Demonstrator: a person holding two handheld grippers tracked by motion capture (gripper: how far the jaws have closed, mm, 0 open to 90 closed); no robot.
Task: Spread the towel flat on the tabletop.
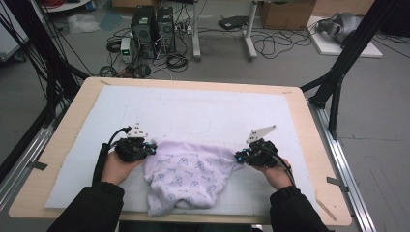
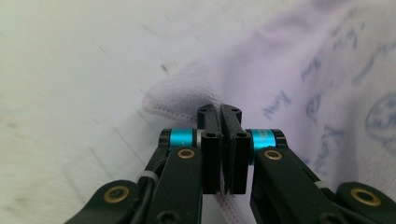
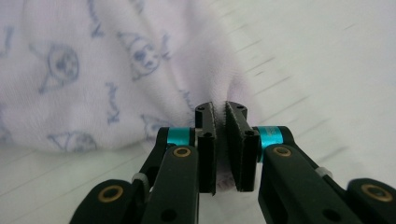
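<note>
One printed lilac cloth (image 1: 186, 176) on one white mat (image 1: 203, 113) — two grippers, left (image 1: 145, 147) and right (image 1: 240, 156), each clamped on an edge.

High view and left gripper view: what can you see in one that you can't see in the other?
The high view takes in the whole table, both hands, the right tool at the cloth's other edge, and computers on the floor behind. The left gripper view gets close enough to see the left tool shut on the cloth's stitched hem, with cloth poking out below the jaws. Both show the left tool, the pale printed cloth and the white mat under it.
</note>
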